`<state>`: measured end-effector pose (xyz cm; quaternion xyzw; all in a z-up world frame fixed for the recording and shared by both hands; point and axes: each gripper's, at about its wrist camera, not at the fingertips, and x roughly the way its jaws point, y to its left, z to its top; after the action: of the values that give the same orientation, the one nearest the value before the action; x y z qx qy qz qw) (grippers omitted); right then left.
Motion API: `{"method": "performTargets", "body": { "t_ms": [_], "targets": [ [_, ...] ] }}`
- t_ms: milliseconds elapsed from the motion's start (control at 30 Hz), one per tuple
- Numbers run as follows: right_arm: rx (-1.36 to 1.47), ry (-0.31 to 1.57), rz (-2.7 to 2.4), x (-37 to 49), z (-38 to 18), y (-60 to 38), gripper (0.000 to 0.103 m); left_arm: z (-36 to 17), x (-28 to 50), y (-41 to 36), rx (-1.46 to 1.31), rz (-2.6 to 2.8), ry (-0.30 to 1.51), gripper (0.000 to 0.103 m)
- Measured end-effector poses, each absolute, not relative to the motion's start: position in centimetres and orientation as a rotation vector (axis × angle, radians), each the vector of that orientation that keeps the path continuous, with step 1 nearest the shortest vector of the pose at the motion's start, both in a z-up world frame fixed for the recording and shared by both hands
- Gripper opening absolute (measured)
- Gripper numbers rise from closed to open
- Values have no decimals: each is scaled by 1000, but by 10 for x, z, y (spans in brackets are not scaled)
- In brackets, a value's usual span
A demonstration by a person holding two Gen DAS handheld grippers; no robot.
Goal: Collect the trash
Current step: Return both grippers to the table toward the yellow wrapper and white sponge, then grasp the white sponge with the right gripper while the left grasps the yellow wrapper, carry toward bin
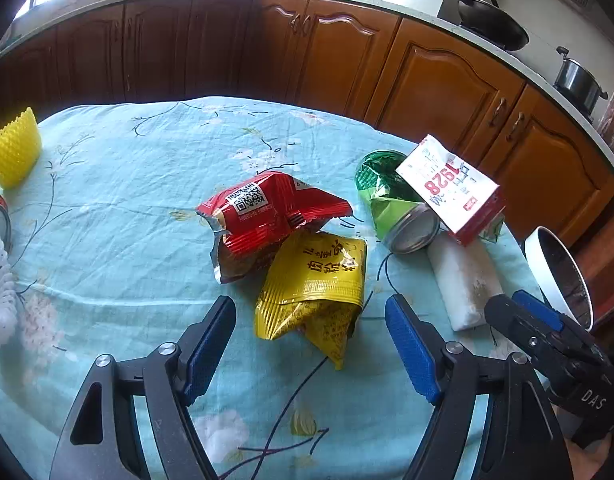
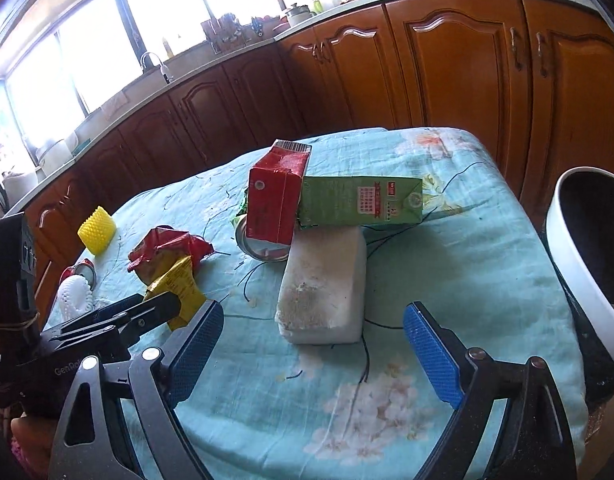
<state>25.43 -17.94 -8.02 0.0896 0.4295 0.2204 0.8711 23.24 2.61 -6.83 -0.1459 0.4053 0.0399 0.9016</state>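
On the flowered blue tablecloth a yellow wrapper lies just ahead of my open left gripper, between its fingertips but untouched. A red wrapper overlaps it behind. My right gripper is open too, its tips flanking the near end of a white foam block without pressing on it. A red carton and a green carton rest on the block's far end. A crushed green can lies beside them. The white bin stands at the right table edge.
At the table's left are a yellow foam sleeve, a red can and a white foam net. Each gripper shows in the other's view, side by side. Brown kitchen cabinets run behind the table.
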Motion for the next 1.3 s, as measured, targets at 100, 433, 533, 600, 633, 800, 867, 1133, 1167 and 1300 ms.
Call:
{"method": "performTargets", "body": {
  "t_ms": [100, 433, 533, 600, 633, 800, 867, 1133, 1167, 1300],
  "targets": [
    [160, 920, 460, 266, -86, -170, 86, -74, 242, 26, -304, 73, 856, 65],
    [171, 942, 471, 263, -91, -176, 49, -72, 230, 16, -301, -36, 833, 38],
    [179, 909, 490, 248, -82, -185, 49, -68, 224, 5, -289, -79, 829, 37],
    [191, 900, 500, 239, -78, -192, 49, -66, 221, -4, -283, -111, 829, 36],
    [196, 897, 498, 234, -75, -196, 49, -64, 219, -8, -280, -128, 829, 36],
    [225, 883, 464, 218, -69, -221, 49, -59, 214, -32, -247, -199, 828, 36],
    [234, 879, 446, 214, -68, -232, 49, -56, 211, -42, -234, -222, 828, 36],
    [270, 870, 359, 200, -66, -278, 49, -51, 216, -82, -191, -303, 840, 36],
    [276, 867, 349, 199, -66, -284, 49, -50, 216, -88, -183, -313, 841, 36],
    [293, 854, 306, 196, -63, -309, 49, -47, 223, -110, -170, -366, 838, 36]
  ]
}}
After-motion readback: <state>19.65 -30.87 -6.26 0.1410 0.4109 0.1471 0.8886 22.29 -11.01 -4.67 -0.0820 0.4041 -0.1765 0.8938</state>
